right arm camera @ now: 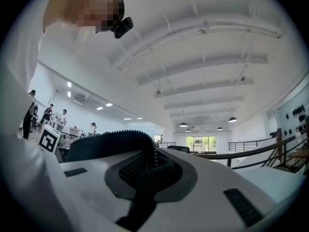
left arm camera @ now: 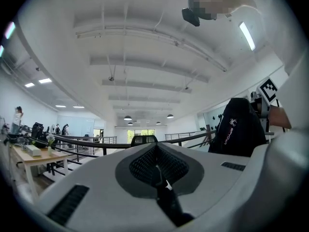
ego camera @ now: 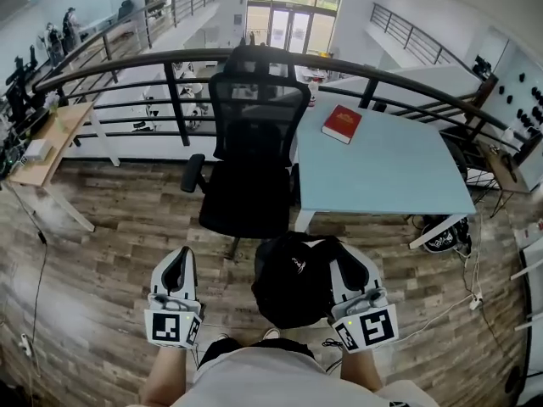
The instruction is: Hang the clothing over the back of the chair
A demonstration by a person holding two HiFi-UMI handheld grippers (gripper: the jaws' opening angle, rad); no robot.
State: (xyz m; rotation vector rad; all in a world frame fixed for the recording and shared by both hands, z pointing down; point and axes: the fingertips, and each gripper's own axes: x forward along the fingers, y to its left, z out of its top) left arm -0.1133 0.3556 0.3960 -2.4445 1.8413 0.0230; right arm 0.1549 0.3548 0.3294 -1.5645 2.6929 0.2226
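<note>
Only the head view shows the whole layout. The left gripper [ego camera: 177, 270] and right gripper [ego camera: 349, 270] are held level at the near edge, and the black clothing [ego camera: 293, 282] hangs bunched from the right one, near the person and apart from the black office chair [ego camera: 250, 151] farther off.

The right gripper view shows the right gripper [right arm camera: 145, 163] clenched on a fold of the clothing [right arm camera: 108, 141], whose ribbed dark edge arches over the left jaw. The left gripper view shows the left gripper [left arm camera: 155, 153] with its jaws pressed together and nothing between them. It also shows the side of the clothing [left arm camera: 239, 129] that the head view hides.

The garment is black and hangs in a loose lump. From the left gripper view it carries a small white spider mark above a line of print too small to read.

The floor [ego camera: 110, 253] is grey-brown wood plank. To the right of the chair stands a pale blue table [ego camera: 399, 176] with a red book [ego camera: 342, 124] at its far left corner. A dark curved railing [ego camera: 127, 62] runs behind both, and a wooden desk [ego camera: 47, 142] stands at the far left. The ceiling is white with beams and hanging lamps.
</note>
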